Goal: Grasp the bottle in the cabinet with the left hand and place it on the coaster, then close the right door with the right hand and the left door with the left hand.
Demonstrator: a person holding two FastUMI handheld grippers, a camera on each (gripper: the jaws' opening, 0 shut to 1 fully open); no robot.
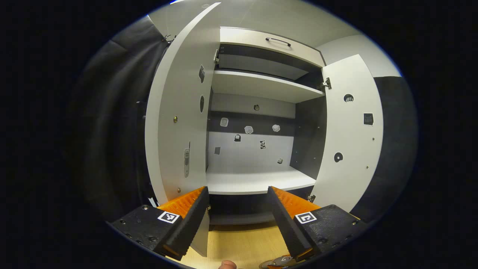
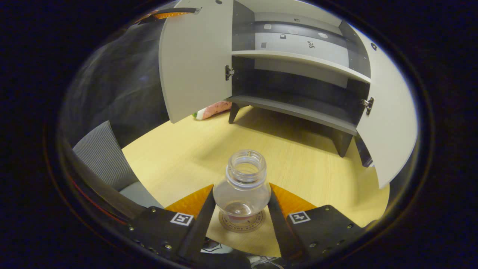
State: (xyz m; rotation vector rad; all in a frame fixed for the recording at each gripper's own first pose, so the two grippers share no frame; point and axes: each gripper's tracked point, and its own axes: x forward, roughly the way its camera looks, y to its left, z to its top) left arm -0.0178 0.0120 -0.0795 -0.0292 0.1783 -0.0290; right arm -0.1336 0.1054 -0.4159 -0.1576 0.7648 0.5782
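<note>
In the right gripper view the clear bottle [image 2: 244, 186] stood upright on the round coaster [image 2: 242, 222] at the lower centre, between the spread fingers of the right gripper [image 2: 241, 203]; whether they touched it I cannot tell. The cabinet [image 2: 295, 59] filled the upper frame, both doors open. In the left gripper view the left gripper [image 1: 239, 209] held nothing, fingers apart, facing the shelves, left door [image 1: 179, 119] and right door [image 1: 351, 134] swung wide above the wooden surface [image 1: 239, 243].

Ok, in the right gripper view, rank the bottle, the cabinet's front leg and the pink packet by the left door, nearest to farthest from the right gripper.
1. Bottle: between the right gripper's fingers, standing on the coaster.
2. Cabinet's front leg: farther off, across the table, left of centre.
3. Pink packet: behind that leg, under the open left door.
</note>
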